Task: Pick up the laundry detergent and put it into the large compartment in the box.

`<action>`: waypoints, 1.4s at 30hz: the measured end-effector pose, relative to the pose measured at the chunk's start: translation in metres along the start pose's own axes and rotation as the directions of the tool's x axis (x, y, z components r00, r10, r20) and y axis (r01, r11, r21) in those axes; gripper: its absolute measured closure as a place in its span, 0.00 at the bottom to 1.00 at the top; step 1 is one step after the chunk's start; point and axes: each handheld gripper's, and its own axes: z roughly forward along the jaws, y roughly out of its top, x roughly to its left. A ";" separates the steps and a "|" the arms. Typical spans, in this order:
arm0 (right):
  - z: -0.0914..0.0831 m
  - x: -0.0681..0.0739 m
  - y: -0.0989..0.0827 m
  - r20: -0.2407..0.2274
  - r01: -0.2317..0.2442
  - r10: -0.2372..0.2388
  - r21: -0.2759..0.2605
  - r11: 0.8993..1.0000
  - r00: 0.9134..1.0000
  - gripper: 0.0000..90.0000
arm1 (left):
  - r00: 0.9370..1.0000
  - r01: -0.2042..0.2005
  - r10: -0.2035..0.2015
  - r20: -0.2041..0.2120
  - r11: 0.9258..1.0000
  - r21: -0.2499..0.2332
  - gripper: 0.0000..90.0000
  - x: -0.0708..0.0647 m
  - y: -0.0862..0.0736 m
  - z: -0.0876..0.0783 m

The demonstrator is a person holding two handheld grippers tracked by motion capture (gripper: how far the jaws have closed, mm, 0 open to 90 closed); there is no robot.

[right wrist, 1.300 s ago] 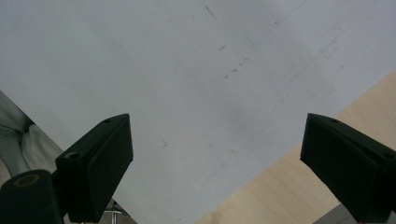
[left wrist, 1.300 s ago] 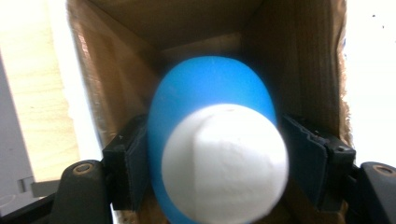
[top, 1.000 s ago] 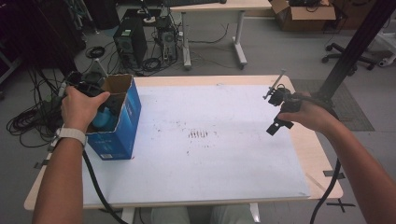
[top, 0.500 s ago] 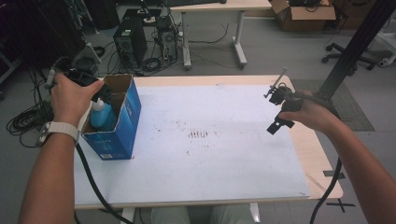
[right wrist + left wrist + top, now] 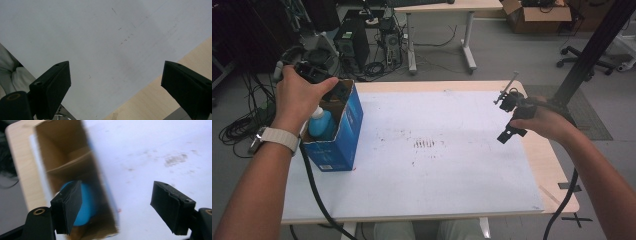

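Two grippers, left [image 5: 116,207] and right [image 5: 116,87], gape above the smudged white table [image 5: 437,165] amid floor cables [image 5: 237,125].

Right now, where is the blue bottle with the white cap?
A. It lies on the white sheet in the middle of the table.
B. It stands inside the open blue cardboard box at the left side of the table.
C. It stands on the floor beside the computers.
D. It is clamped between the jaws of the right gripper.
B: the high view shows the blue bottle inside the open blue cardboard box, and the left gripper view shows it down in the box too.
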 end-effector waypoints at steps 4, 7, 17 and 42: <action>-0.001 0.001 0.000 -0.002 0.002 -0.002 -0.004 1.000 1.000 0.10 | 0.997 -0.058 0.059 0.041 0.998 -0.012 0.26 -0.019 0.002 -0.006; -0.001 0.001 0.000 -0.001 0.003 -0.003 -0.005 1.000 1.000 0.10 | 0.995 -0.085 0.086 0.047 0.996 -0.013 0.27 -0.027 0.003 -0.007; -0.003 0.003 -0.001 -0.001 0.004 -0.004 -0.008 1.000 1.000 0.10 | 0.976 -0.181 0.184 0.118 0.983 -0.031 0.11 -0.061 -0.003 -0.010; -0.002 0.006 0.002 -0.003 0.014 -0.014 -0.011 1.000 1.000 0.10 | 0.948 -0.248 0.258 0.186 0.966 -0.075 0.06 -0.094 -0.014 -0.009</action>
